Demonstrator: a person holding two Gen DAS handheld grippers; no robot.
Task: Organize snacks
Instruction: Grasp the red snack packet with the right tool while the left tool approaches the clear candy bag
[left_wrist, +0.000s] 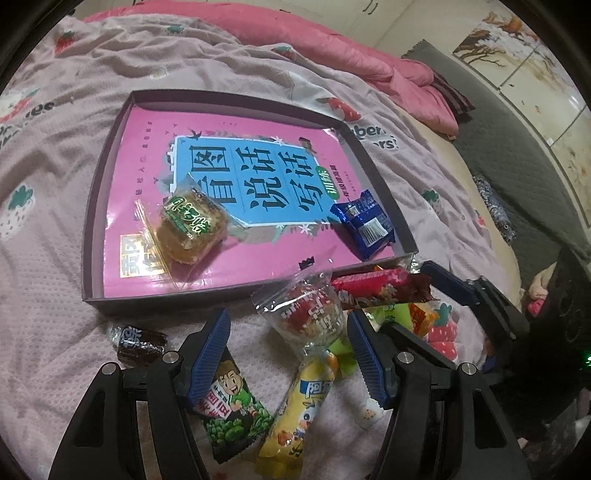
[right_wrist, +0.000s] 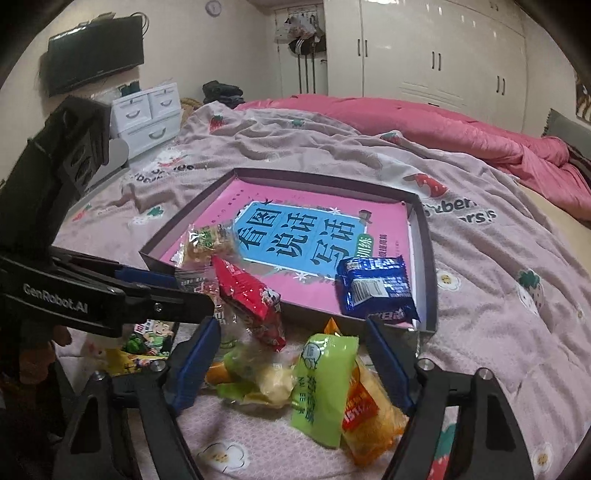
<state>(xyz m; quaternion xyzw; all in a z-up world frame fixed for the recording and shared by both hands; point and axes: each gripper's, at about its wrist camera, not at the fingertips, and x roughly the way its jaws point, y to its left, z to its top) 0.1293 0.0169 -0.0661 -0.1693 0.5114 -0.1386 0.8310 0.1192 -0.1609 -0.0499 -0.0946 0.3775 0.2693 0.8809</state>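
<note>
A shallow dark box (left_wrist: 96, 206) (right_wrist: 428, 258) lies on the bed with a pink book (left_wrist: 155, 147) (right_wrist: 321, 221) in it. On the book lie a green-labelled cake snack (left_wrist: 190, 225) (right_wrist: 208, 245) and a blue packet (left_wrist: 364, 223) (right_wrist: 376, 288). Loose snacks lie in front of the box. My left gripper (left_wrist: 288, 354) is open around a clear red-printed packet (left_wrist: 310, 314), not touching it. My right gripper (right_wrist: 291, 365) is open over a green packet (right_wrist: 325, 384) and an orange packet (right_wrist: 369, 417). A red packet (left_wrist: 376, 290) (right_wrist: 247, 291) lies between the two grippers.
A green cartoon packet (left_wrist: 229, 410), a yellow packet (left_wrist: 299, 413) and a dark candy (left_wrist: 138, 341) lie by my left gripper. The strawberry-print blanket (left_wrist: 55, 258) (right_wrist: 498, 295) covers the bed, with a pink quilt (right_wrist: 443, 125) behind. White drawers (right_wrist: 147, 114) stand at the far left.
</note>
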